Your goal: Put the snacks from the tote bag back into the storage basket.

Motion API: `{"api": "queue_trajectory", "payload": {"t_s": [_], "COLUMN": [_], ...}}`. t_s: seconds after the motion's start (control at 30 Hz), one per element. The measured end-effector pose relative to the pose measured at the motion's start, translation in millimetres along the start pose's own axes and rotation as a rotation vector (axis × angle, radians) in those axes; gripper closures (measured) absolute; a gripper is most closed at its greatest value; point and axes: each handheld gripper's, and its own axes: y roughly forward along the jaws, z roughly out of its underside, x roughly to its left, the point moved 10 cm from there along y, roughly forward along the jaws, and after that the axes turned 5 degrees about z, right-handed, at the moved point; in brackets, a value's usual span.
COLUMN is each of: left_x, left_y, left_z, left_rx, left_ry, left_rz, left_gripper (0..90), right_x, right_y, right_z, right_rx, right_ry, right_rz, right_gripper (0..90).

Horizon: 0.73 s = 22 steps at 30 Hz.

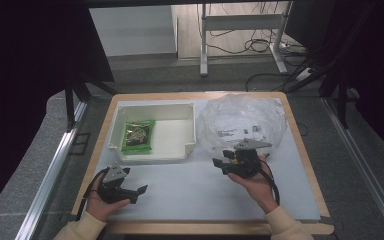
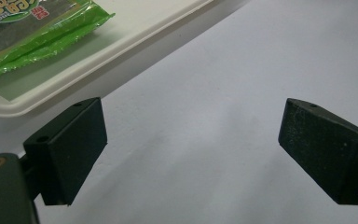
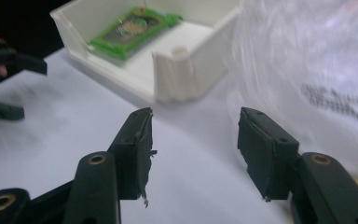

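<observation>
Judging by its crinkled film, the green snack packet (image 1: 139,135) should be light, soft and slippery, so a pinch on a sealed end seam looks safer than one on its puffed middle, which may slide or crush. It lies flat in the left half of the white bin (image 1: 152,156), which stands toward the far left corner of the table (image 1: 200,200); the wrapper is glossy green with a dark printed panel and a round logo. Near the front left edge the left gripper (image 1: 139,191) rests low with its jaws wide apart and nothing between them, pointing across the table's white surface. Moving right, the right gripper (image 1: 219,163) sits past the bin's front right corner, jaws also spread and empty. Just beyond it, toward the far right corner, lies a crumpled clear plastic bag (image 1: 242,122) with small black print; it looks flimsy and would likely bunch under any grip.
</observation>
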Motion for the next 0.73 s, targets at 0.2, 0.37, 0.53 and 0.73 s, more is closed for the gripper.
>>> {"api": "queue_trajectory", "payload": {"t_s": [0.2,0.37,0.53,0.73], "left_x": [-0.9,-1.5,-2.4,-3.5], "left_y": [-0.9,-0.1,-0.3,1.1], "left_z": [0.4,0.6,0.5,0.8], "left_rx": [0.0,0.0,-0.001,0.005], "left_ry": [0.006,0.008,0.008,0.012], "left_rz": [0.005,0.01,0.014,0.015], "left_gripper": [7.9,7.9,8.0,8.0], "right_x": [-5.7,-6.8,-7.1,-9.0], "right_y": [1.6,7.9,8.0,7.6], "right_z": [25.3,40.6,37.8,36.0], "right_rx": [0.032,0.06,0.044,0.024], "right_ry": [0.011,0.001,0.001,0.003], "right_rz": [0.014,0.037,0.041,0.054], "right_gripper": [45.1,45.1,44.9,44.7]}}
